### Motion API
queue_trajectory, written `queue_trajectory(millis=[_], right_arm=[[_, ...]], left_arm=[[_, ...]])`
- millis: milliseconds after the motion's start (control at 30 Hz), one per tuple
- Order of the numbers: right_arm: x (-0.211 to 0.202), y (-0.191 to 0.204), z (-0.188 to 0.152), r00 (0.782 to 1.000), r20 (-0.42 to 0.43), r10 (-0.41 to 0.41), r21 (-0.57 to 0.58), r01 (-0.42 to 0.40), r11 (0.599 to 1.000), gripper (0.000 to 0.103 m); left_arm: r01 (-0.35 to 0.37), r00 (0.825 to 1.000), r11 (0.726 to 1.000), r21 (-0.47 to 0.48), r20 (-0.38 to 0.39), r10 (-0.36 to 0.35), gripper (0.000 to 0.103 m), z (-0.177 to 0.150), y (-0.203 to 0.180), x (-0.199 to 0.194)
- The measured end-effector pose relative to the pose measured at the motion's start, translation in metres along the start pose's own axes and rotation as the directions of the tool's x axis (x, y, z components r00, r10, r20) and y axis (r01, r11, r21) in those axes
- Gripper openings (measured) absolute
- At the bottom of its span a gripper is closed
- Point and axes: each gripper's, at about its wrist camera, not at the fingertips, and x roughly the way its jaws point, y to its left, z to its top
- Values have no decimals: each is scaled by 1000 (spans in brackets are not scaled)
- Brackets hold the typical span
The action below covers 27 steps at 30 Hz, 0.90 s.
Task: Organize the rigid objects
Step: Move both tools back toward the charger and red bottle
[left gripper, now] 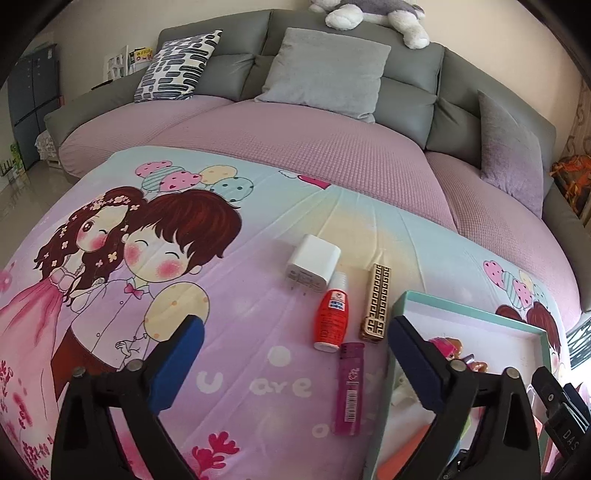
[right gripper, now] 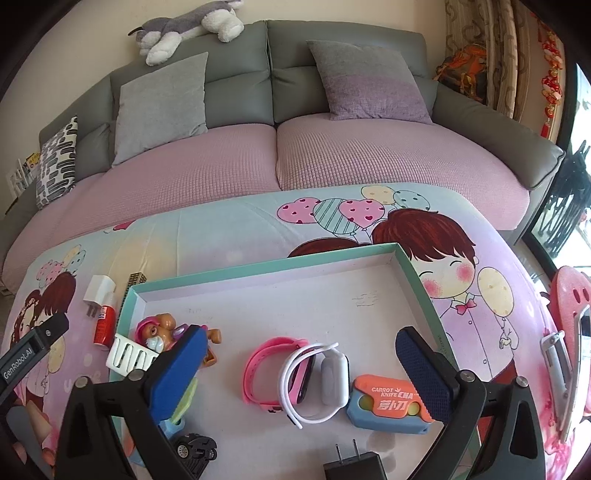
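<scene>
Both my grippers, left and right, are wide, holding nothing. I might knock the red bottle rolling off the blanket.

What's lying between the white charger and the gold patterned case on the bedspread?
The red bottle, its white cap end between the white charger and the gold patterned case. The left wrist view shows it.

I am working in a home living room. A grey sofa with pink seat covers stands before me, scattered with throw pillows and topped by a plush husky. Patterned curtains and red hanging ornaments frame a window, and a cartoon-print bedsheet covers my surface.
</scene>
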Motion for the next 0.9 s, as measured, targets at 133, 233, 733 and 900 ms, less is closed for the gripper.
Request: queue_trajectory(millis=[133, 233, 733, 900], right_arm=[[1, 11, 0, 1000, -2, 22, -16, -22, 1000, 103], [1, 23, -1, 999, -7, 48, -43, -48, 998, 103], [11, 84, -10, 985, -43, 167, -133, -172, 976, 103], [11, 99, -14, 977, -51, 205, -156, -211, 965, 103]], left_arm=[[-27, 1000, 999, -29, 13, 27, 103, 2, 14, 0], [-35, 999, 998, -48, 18, 36, 103, 4, 22, -1], [-36, 999, 992, -119, 17, 38, 103, 7, 59, 3], [-29, 1000, 992, -125, -14, 27, 103, 7, 67, 9]])
